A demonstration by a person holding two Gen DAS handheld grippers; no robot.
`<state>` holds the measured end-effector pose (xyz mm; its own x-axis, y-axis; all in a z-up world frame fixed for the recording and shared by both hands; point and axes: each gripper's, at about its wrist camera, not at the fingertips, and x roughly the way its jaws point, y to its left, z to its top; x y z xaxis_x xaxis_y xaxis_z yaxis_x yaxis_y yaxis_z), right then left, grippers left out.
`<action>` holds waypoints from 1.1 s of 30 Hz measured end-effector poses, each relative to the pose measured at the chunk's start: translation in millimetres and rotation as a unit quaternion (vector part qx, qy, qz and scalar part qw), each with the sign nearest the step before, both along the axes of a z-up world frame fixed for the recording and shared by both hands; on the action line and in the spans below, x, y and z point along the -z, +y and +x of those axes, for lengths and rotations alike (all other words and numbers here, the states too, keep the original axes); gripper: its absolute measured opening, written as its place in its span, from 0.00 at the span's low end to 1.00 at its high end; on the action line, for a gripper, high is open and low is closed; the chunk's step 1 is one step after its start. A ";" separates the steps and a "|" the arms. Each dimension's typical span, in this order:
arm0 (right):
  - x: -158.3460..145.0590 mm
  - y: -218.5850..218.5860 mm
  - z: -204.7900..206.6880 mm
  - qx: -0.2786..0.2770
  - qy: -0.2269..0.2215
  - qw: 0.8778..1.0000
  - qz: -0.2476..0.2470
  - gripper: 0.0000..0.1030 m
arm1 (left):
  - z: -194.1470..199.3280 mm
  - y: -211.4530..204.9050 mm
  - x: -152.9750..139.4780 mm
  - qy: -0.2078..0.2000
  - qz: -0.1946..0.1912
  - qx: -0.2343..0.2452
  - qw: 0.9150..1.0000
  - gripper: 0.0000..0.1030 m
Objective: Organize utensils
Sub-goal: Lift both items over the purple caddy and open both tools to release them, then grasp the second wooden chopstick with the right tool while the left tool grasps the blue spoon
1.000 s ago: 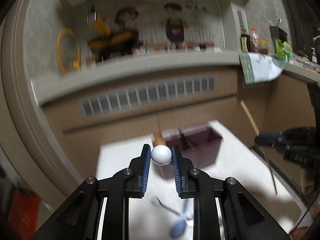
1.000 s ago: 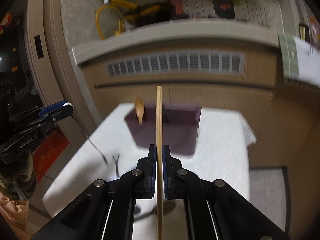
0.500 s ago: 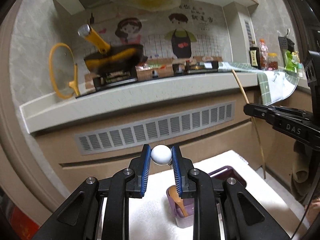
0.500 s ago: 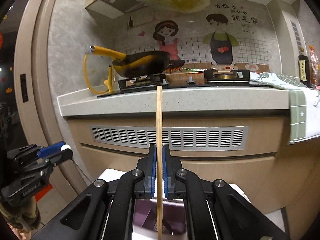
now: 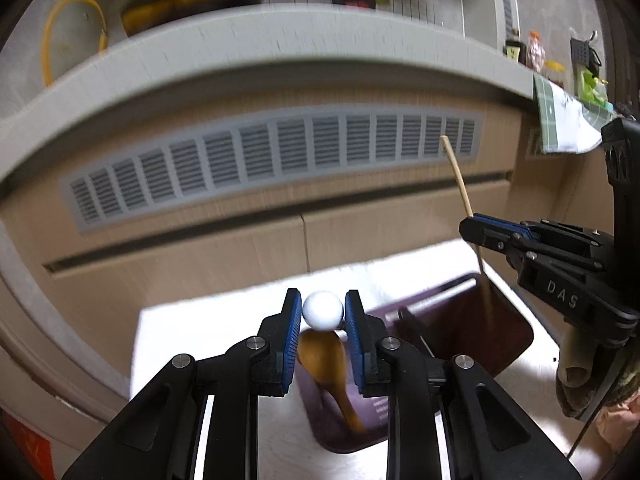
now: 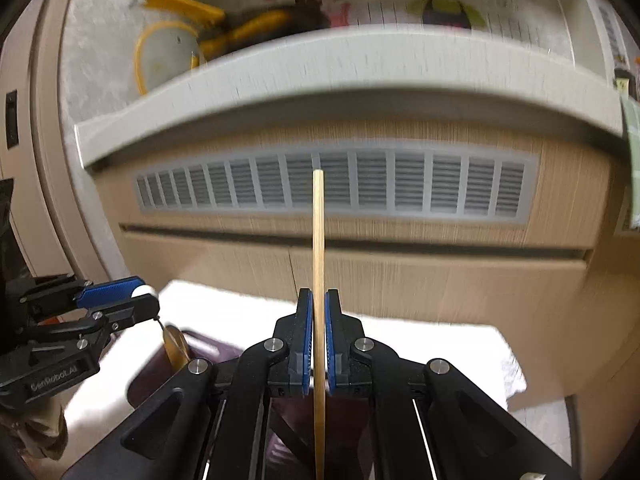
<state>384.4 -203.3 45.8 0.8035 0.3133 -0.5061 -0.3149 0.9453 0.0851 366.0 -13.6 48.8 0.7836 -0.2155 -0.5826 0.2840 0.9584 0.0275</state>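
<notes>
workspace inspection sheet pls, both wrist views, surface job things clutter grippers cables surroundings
surface: white cloth on the table
job's things: purple organizer, wooden spoon standing in its near compartment; white-ball-ended utensil; chopstick
clutter: nothing seen
grippers: left gripper shut on the ball end; right gripper shut on the chopstick, above the organizer
cables: nothing seen
surroundings: vent grille, counter edge, yellow-handled pan, blurred

Both wrist views face cabinet vent, close.

Home kitchen: grey stone countertop across upper frame, yellow-handled black frying pan upper left, slatted grey vent panel beneath.
</notes>
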 end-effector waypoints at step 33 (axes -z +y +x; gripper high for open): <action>119.0 -4.3 -113.5 -0.062 0.222 0.969 -0.085 0.15 | -167.8 66.1 88.0 0.144 -0.051 -0.057 0.987 0.55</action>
<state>270.9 -207.6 -73.2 0.4568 0.2759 -0.8457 -0.3950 0.9147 0.0850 198.2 52.4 -39.3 0.6119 -0.2040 -0.7642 0.1555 0.9783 -0.1366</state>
